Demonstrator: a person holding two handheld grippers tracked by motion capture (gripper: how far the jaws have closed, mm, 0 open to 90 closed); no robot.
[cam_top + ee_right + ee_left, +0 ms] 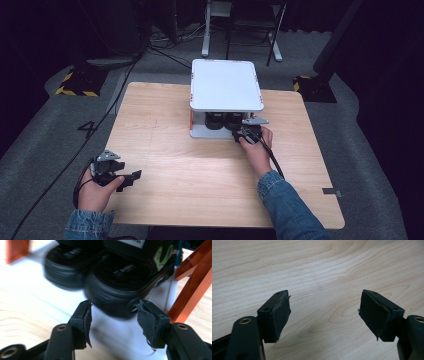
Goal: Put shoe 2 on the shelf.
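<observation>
The left gripper (131, 178) idles low over the bare table (200, 175), fingers wide apart and empty; farther off, the right gripper (113, 315), fingers spread around the nearer black shoe (125, 287) on the rack's lower shelf (30, 280), seems ready to grip it

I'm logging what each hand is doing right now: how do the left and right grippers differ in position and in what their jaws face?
The left gripper rests near the wooden table's front left edge; the right gripper reaches to the white two-tier rack. The left gripper's jaws face bare wood; the right gripper's jaws flank the heel of a black slipper on the lower shelf. Both are open, holding nothing.
</observation>
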